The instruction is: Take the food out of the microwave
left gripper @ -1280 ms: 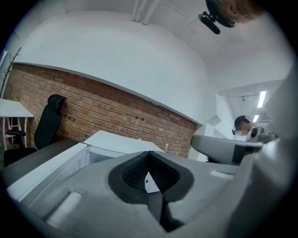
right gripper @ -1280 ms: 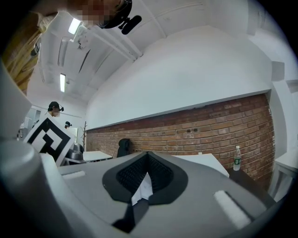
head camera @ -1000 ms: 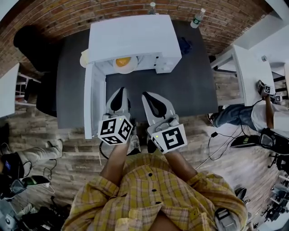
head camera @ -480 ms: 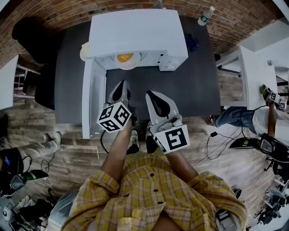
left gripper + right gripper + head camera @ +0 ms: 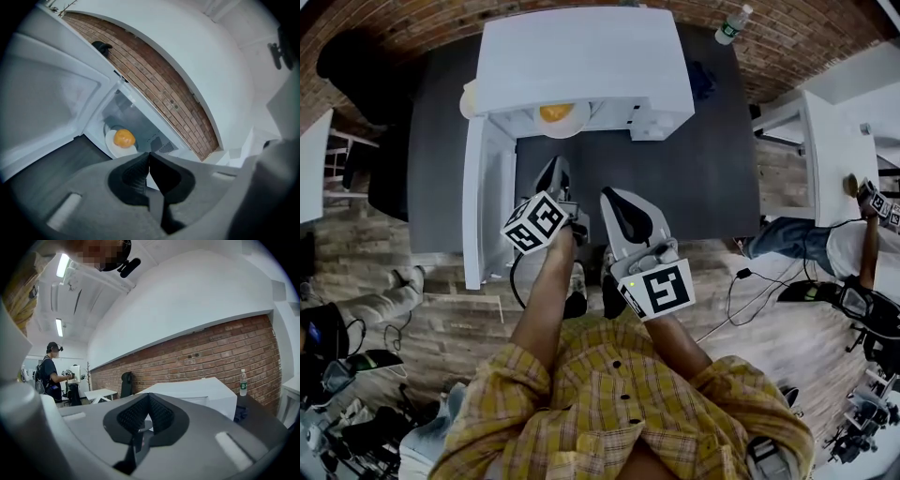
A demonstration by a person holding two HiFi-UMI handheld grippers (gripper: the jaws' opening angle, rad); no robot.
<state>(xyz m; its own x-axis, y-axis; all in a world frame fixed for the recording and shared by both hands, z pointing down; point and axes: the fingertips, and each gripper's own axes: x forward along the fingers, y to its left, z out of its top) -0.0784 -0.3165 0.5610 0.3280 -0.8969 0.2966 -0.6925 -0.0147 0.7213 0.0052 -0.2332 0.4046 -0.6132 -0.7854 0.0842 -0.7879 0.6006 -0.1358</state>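
Round orange food [image 5: 124,138] on white plate [image 5: 115,147], inside open microwave [image 5: 581,66]

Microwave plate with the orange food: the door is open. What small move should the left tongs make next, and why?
Probably open the left tongs and ease them toward the plate: they are shut, empty and short of it, and the food sits inside the microwave.

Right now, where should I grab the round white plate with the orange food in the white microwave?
Pinch the round white plate by its near rim, coming in level through the open front of the white microwave. The plate is flat and thin, the orange food fills its middle, and the microwave's walls close off the other sides.
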